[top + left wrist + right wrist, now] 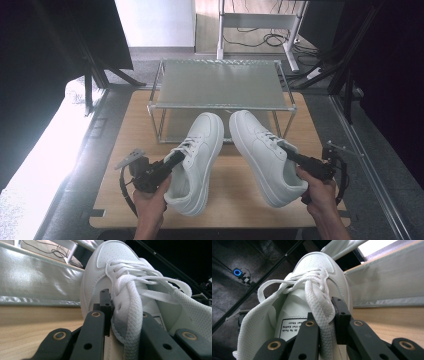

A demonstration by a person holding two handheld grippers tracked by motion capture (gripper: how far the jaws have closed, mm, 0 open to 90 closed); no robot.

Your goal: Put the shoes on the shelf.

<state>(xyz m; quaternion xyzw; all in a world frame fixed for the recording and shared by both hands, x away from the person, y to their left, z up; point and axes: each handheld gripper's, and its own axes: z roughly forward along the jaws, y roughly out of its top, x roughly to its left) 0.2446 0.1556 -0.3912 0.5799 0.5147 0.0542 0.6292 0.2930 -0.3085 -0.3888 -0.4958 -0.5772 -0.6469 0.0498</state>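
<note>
Shoes, white pair, held above the tabletop (235,192) just before the rack (220,85). Left hand-held gripper (176,159) clamps the left shoe (197,160) at its collar edge by the laces; right hand-held gripper (289,150) clamps the right shoe (265,155) likewise. Likely step: carrying them to the rack. Keep toes level, move both together, clear the front rail before lowering.

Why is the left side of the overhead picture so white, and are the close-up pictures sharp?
High view: daylight glare washes out the floor left of the table. Left gripper view: laces sharp, shelf soft. Right gripper view: background dark.
</note>
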